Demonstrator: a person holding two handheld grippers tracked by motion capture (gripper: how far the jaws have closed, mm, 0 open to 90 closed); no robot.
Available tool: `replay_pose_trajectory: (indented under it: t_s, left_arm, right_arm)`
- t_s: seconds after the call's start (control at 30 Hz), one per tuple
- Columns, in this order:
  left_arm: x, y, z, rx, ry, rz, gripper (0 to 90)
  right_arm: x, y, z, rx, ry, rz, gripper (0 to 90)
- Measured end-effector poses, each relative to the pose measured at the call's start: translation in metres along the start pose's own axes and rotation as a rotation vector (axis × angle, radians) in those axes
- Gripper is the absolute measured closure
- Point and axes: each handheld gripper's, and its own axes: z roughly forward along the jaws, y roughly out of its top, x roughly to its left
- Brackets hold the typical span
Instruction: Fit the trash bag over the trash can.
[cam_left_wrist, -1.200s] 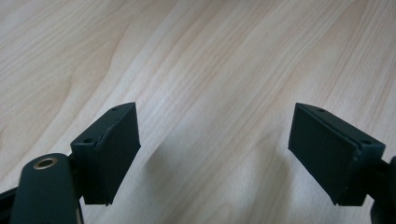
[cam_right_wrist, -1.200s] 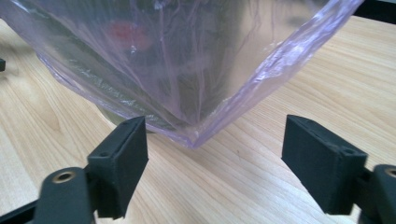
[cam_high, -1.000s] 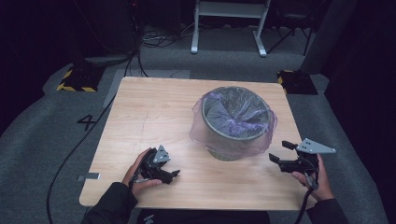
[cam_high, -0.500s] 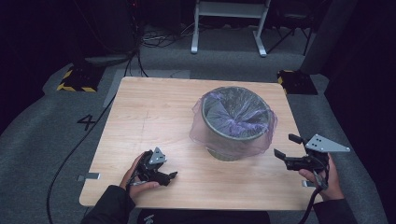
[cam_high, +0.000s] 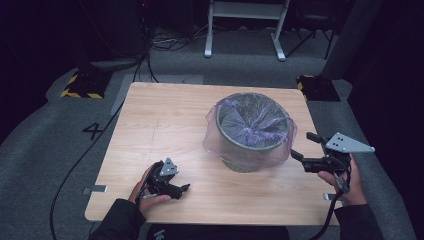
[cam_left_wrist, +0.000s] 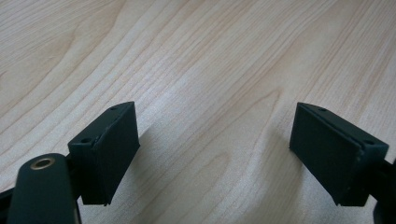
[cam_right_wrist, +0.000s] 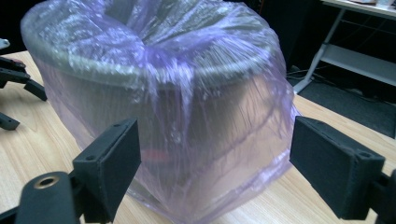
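- My right gripper (cam_high: 304, 149) sits at the right of the high view, just off the table's right edge, raised and pointing left at the bin (cam_high: 252, 131).
- Its jaws stand wide apart with nothing between them; the tips lie just beside the purple bag (cam_high: 285, 150) where it hangs down the bin's right side, and I cannot tell whether they touch it.
- In the right gripper view the bin (cam_right_wrist: 154, 107) takes up the centre and upper left of the frame, with the bag (cam_right_wrist: 196, 140) draped over its rim and reaching down to the table (cam_right_wrist: 28, 154).
- In that view my two black pads (cam_right_wrist: 109, 163) flank the bin's lower wall, short of the plastic.
- My left gripper (cam_high: 181, 189) lies low at the lower left of the high view, resting on the table (cam_high: 165, 125) near its front edge, well apart from the bin.
- Its jaws are spread wide too and hold nothing; the left gripper view shows bare wood (cam_left_wrist: 210, 93) between the pads (cam_left_wrist: 112, 149).
- The left gripper's black tips (cam_right_wrist: 14, 93) show at the left edge of the right gripper view, beyond the bin.
- The bin stands upright, right of the table's centre in the high view, its bag bunched inward at the mouth.
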Motion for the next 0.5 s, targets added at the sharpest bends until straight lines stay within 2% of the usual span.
replay_pose_trajectory:
  t_s: [0.27,0.5]
  left_arm:
    - [0.000,0.000,0.000,0.000,0.001,0.000,15.2]
    - [0.000,0.000,0.000,0.000,0.001,0.000,15.2]
  right_arm:
    - [0.005,0.020,0.007,-0.028,0.015,-0.018,16.4]
    - [0.005,0.038,0.017,-0.025,0.016,-0.035,15.8]
